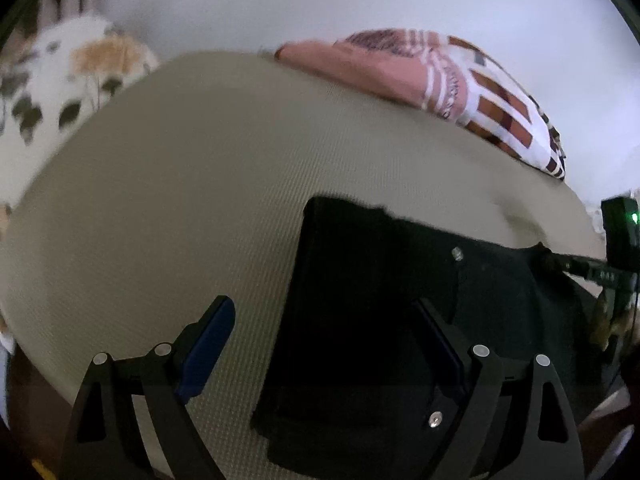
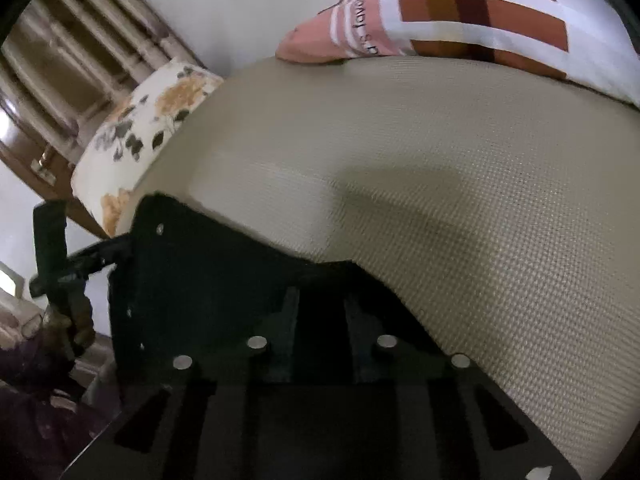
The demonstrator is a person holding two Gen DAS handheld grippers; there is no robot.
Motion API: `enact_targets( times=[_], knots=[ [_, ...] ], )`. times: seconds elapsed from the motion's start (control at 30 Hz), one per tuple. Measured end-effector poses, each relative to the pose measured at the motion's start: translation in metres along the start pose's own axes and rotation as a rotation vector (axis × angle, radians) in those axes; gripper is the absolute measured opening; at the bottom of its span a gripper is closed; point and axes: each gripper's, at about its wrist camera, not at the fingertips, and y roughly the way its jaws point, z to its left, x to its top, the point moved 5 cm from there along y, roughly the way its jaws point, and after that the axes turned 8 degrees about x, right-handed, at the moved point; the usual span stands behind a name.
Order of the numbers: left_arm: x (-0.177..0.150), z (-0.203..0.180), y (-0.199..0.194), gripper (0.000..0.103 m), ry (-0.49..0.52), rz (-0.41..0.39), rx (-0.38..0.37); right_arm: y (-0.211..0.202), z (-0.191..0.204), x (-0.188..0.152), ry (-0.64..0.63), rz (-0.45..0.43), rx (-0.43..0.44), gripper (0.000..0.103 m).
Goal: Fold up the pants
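Observation:
Black pants [image 1: 380, 320] lie folded on a beige textured bed cover [image 1: 200, 200], with silver rivets showing. My left gripper [image 1: 324, 336] is open, its left finger [image 1: 208, 344] over the cover and its right finger over the pants' left part. In the right wrist view the pants [image 2: 208, 272] fill the lower left. My right gripper [image 2: 320, 312] is nearly closed, with black cloth between its fingers. The other gripper shows at the left edge [image 2: 60, 264].
A striped pink, white and brown pillow [image 1: 460, 88] lies at the far side of the bed, also in the right wrist view [image 2: 460, 12]. A floral cushion [image 2: 148, 132] sits at the left. White wall behind. A wooden frame [image 2: 60, 60] stands at the left.

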Motion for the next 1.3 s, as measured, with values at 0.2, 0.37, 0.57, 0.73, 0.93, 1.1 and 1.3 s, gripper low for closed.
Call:
enact_targets(
  times=[0.2, 0.37, 0.57, 0.73, 0.93, 1.1, 1.3],
  knots=[
    [-0.004, -0.018, 0.016, 0.089, 0.086, 0.037, 0.008, 0.003, -0.006, 0.004, -0.020, -0.079, -0.125, 0.008],
    [-0.015, -0.007, 0.029, 0.091, 0.012, 0.098, -0.046, 0.005, -0.009, 0.007, -0.002, -0.098, -0.133, 0.007],
    [-0.008, -0.022, 0.012, 0.091, 0.093, 0.025, 0.028, -0.025, -0.026, 0.010, 0.162, -0.240, -0.014, 0.023],
    [-0.006, -0.042, 0.012, 0.091, 0.239, -0.018, 0.113, -0.135, -0.031, -0.040, 0.343, -0.583, 0.004, 0.029],
    [-0.002, -0.043, 0.000, 0.091, 0.201, -0.015, 0.107, -0.289, -0.073, -0.216, 0.610, -0.816, -0.292, 0.050],
    [-0.004, -0.058, -0.015, 0.091, 0.154, 0.006, 0.031, -0.378, -0.112, -0.382, 0.977, -1.129, -0.253, 0.050],
    [-0.011, -0.093, -0.026, 0.091, 0.223, 0.015, 0.019, -0.392, -0.129, -0.447, 1.052, -1.264, -0.100, 0.050]
  ],
)
